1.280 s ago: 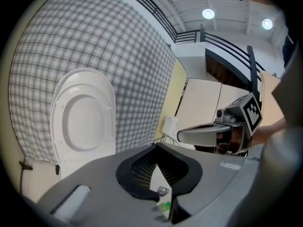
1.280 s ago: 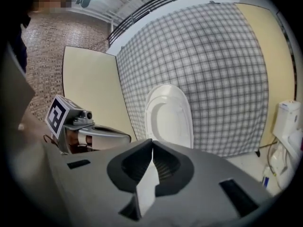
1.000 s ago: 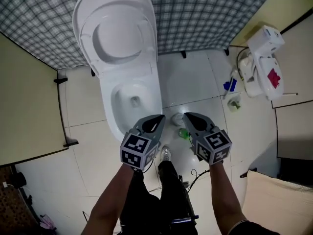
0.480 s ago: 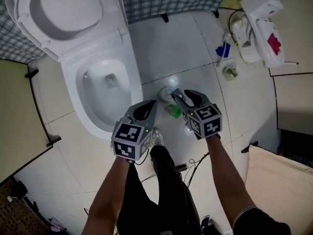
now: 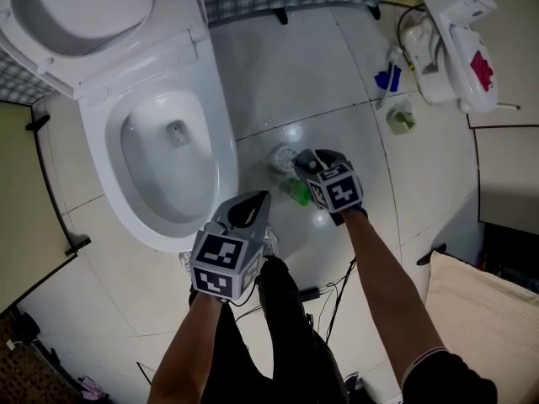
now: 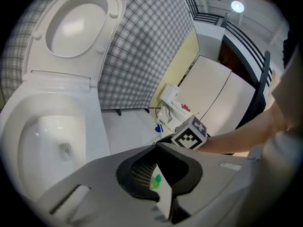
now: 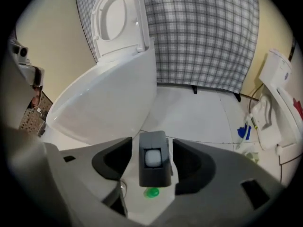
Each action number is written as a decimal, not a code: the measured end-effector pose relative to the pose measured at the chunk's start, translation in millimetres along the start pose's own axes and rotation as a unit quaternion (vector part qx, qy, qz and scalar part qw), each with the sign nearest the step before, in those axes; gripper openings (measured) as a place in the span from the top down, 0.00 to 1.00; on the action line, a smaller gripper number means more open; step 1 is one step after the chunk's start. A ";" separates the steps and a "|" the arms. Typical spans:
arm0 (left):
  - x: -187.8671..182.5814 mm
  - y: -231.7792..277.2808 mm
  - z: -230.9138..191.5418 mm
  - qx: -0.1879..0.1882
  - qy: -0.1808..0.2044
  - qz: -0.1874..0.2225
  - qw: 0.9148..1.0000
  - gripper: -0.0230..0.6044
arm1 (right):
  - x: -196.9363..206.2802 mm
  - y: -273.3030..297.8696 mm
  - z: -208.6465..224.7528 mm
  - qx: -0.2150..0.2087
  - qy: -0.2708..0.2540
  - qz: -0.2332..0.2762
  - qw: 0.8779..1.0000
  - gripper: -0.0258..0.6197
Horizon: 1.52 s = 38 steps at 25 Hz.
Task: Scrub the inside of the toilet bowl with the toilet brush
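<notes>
Step in hand: pickup of the toilet brush; scrubbing not begun. Your right gripper (image 5: pixel 306 163) has its jaws apart either side of an upright grey handle (image 7: pixel 153 174), judged to be the brush's, standing on the floor beside the toilet bowl (image 5: pixel 221 167); no grip made. Your left gripper (image 5: pixel 254 200) is closed on nothing, near the bowl's front rim. Next: close squarely on the handle, then lift straight.

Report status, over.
Left hand-held gripper shut, empty. Right hand-held gripper open around grey toilet brush handle. White toilet bowl unobstructed, lid up.
</notes>
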<state>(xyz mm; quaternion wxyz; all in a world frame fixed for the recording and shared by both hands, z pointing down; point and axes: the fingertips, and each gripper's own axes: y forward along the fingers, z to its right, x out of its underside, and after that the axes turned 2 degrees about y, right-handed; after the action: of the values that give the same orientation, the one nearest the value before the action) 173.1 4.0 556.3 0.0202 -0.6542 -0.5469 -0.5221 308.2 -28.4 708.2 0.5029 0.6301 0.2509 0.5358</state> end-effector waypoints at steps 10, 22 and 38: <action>7.8 8.9 2.1 0.007 -0.012 0.001 1.000 0.95 | 26.8 40.9 6.1 -0.006 -0.028 -0.070 0.997 0.60; 4.0 3.6 -6.2 0.001 -0.017 0.005 1.000 0.95 | 19.9 28.6 12.7 0.009 -0.038 -0.064 0.997 0.61; -73.3 -84.5 -30.2 -0.027 -0.014 0.055 0.998 0.95 | -129.4 -204.3 -36.8 0.031 -0.022 0.151 0.988 0.61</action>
<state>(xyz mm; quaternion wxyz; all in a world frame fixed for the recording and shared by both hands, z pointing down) 101.4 -31.1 472.3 0.0234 -0.6907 -0.4960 -0.5256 280.8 -50.4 466.2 0.4021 0.6879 0.1581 0.5833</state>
